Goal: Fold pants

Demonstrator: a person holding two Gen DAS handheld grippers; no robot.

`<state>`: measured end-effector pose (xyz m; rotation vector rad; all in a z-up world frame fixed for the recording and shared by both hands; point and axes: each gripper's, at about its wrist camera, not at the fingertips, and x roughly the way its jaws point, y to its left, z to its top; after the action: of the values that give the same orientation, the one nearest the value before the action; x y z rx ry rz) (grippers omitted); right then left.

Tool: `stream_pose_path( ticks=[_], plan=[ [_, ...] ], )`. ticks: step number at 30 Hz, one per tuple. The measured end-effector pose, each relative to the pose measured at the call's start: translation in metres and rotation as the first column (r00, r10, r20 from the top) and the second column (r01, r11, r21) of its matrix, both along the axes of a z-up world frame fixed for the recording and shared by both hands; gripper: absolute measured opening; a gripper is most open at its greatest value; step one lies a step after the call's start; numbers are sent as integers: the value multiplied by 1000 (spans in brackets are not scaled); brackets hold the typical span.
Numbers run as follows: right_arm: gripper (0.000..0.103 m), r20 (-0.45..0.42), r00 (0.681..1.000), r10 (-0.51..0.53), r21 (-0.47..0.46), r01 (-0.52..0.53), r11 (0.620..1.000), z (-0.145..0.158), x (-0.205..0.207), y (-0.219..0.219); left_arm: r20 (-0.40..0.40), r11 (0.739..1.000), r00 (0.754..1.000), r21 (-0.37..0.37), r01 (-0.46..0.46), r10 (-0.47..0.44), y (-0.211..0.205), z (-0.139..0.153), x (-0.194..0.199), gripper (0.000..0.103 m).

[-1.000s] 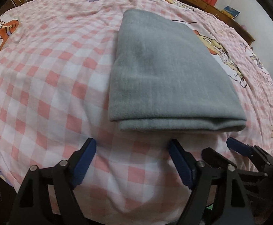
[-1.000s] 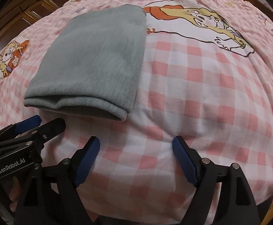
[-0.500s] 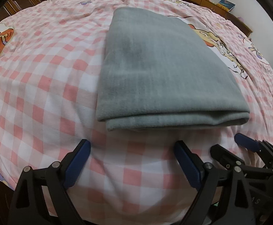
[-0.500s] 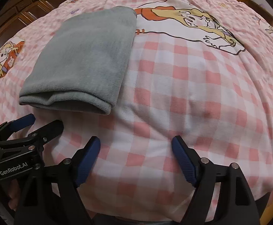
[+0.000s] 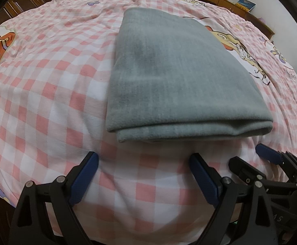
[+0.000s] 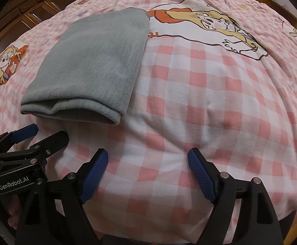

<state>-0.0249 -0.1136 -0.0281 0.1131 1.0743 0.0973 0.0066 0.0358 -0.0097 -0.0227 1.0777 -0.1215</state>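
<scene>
Left gripper (image 5: 144,169): jaws spread wide, nothing between the blue pads (image 5: 84,178), poised low over the bedcover just short of the folded edge. Right gripper (image 6: 147,168): likewise spread wide and empty, blue pads (image 6: 202,176) over bare check cloth; it stood just beside the left gripper, to that gripper's right.

Pants (image 5: 175,77): grey fleece, folded into a flat oblong packet of several layers, lying on the bed. Directly ahead of the left gripper, the thick folded edge nearest its fingertips but apart from them. Ahead and to the left of the right gripper (image 6: 95,65), well clear of its pads.

Bedcover (image 5: 46,102): pink-and-white check, lightly rumpled, with cartoon figures printed in panels. One large figure panel (image 6: 205,24) lay ahead of the right gripper, beside the far right corner of the pants; a smaller one (image 6: 7,63) lay left of the pants.

Wooden cabinetry (image 6: 32,14): dark brown, panelled, beyond the bed to the far left. Book (image 5: 246,3): blue cover, on a wooden ledge at far right. A hand (image 6: 11,214), partly hidden, beneath the left gripper's body.
</scene>
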Motion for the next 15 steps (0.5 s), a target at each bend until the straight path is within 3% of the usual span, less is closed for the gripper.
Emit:
stream_pose_path(
  ticks=[15],
  plan=[
    [85, 3, 1000, -1, 2, 1, 1000, 0, -1, 1, 10, 1000, 1000, -7, 2, -2, 1, 0, 0, 93]
  ],
)
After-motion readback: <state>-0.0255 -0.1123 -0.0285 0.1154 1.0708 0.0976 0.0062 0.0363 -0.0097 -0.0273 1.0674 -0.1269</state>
